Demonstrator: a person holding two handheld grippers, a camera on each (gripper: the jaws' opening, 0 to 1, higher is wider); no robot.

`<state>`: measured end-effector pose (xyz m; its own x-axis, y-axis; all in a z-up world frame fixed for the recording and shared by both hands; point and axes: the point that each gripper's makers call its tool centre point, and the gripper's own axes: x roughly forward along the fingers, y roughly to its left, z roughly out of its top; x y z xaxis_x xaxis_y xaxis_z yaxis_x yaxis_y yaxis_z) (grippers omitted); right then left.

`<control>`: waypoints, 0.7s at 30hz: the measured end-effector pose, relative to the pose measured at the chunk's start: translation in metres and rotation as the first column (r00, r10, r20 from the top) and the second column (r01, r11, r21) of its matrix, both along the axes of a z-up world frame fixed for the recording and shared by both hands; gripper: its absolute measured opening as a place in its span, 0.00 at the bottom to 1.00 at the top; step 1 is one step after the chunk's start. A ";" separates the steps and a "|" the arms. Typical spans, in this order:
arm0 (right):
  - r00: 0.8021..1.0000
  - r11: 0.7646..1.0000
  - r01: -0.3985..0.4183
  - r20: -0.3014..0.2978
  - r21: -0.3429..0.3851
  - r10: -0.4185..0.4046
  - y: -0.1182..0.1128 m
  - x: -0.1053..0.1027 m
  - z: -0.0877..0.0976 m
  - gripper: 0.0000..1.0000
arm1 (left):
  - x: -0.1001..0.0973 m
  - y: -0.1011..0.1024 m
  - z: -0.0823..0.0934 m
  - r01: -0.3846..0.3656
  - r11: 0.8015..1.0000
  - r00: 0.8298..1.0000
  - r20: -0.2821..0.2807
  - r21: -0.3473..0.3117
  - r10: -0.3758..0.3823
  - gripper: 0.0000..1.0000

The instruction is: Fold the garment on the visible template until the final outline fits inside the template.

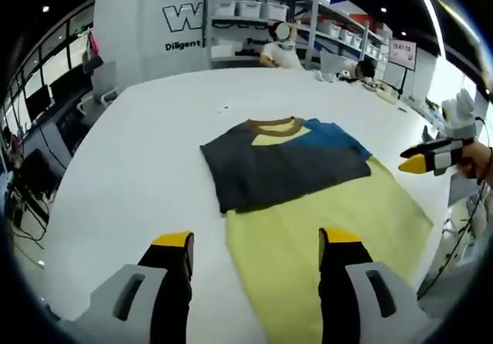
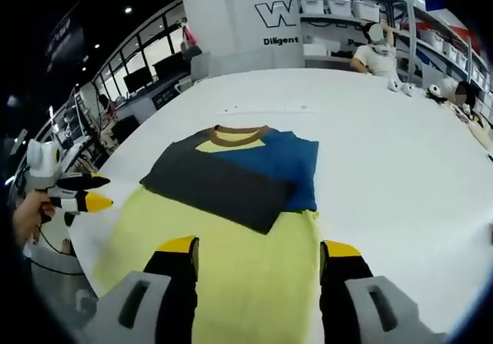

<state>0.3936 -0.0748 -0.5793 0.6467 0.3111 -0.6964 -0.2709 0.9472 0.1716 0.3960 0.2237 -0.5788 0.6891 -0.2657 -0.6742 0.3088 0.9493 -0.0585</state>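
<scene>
I see the shirt (image 1: 296, 182) lying flat in the middle of the white table (image 1: 139, 151), brown collar (image 1: 275, 125) at the far end, yellow bottom part running long toward me. My left gripper (image 1: 254, 255) and my right gripper (image 2: 258, 259) both have their jaws wide apart with nothing in them. I think the near yellow hem (right under both) gets grabbed next, then folded away toward the collar.

White wall panel (image 2: 254, 17) behind worktop: large outlined "W", cut off by shelving; smaller dark word "Diligent" beneath, rest hidden; same "W" and "Diligent" on panel in left gripper view; pink-framed sign (image 1: 402, 52) at far right: digits too blurred to read.
</scene>
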 end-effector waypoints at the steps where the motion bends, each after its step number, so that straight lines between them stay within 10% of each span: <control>1: 1.000 1.000 -0.005 -0.007 0.000 0.005 0.000 -0.005 -0.001 0.64 | -0.005 0.003 -0.001 -0.006 1.000 1.000 -0.010 0.014 0.006 0.67; 21: 0.997 0.998 -0.056 -0.060 -0.019 0.055 -0.011 -0.066 -0.015 0.71 | -0.058 0.003 -0.014 0.065 0.997 0.994 -0.087 0.038 -0.062 0.82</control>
<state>0.3271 -0.0856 -0.5944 0.5862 0.3301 -0.7399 -0.3128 0.9346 0.1691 0.3380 0.2266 -0.5930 0.6107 -0.2783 -0.7413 0.3638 0.9302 -0.0496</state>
